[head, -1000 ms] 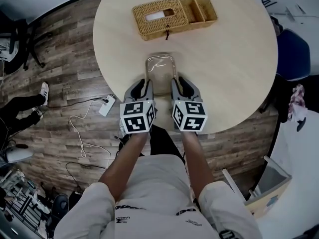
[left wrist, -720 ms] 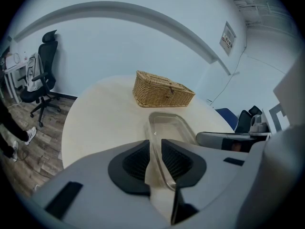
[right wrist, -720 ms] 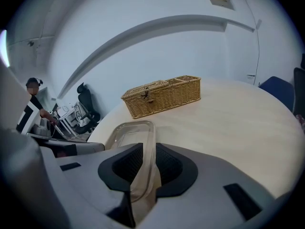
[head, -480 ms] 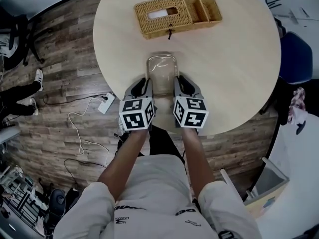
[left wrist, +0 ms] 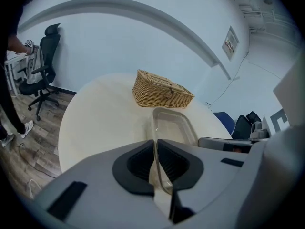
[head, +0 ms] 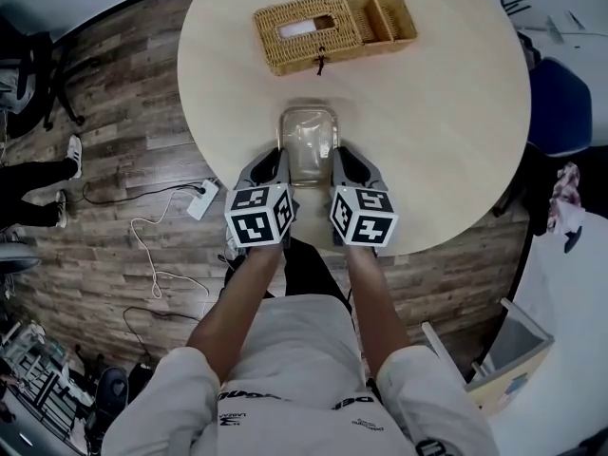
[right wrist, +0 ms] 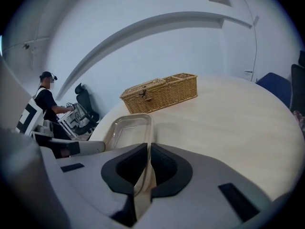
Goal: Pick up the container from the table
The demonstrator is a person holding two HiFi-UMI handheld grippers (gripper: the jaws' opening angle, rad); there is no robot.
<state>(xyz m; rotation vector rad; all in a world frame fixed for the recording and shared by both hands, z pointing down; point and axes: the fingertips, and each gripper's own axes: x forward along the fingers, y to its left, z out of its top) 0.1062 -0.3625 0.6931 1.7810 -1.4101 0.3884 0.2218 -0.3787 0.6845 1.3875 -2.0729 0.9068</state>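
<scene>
The clear container (head: 307, 141) is at the near part of the round tabletop (head: 427, 112), a little short of the wicker basket (head: 332, 28). The left gripper (head: 279, 162) has its jaws clamped on the container's left wall, and the right gripper (head: 338, 162) has its jaws clamped on the right wall.

The near end of the clear rectangular plastic container (head: 308, 139) hides between left tool (head: 281, 160) and right tool (head: 336, 159); round pale bench (head: 446, 112) is cropped at far rim.

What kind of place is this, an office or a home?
Probably an office: a round meeting table, a black swivel chair, a power strip on the plank floor.
</scene>
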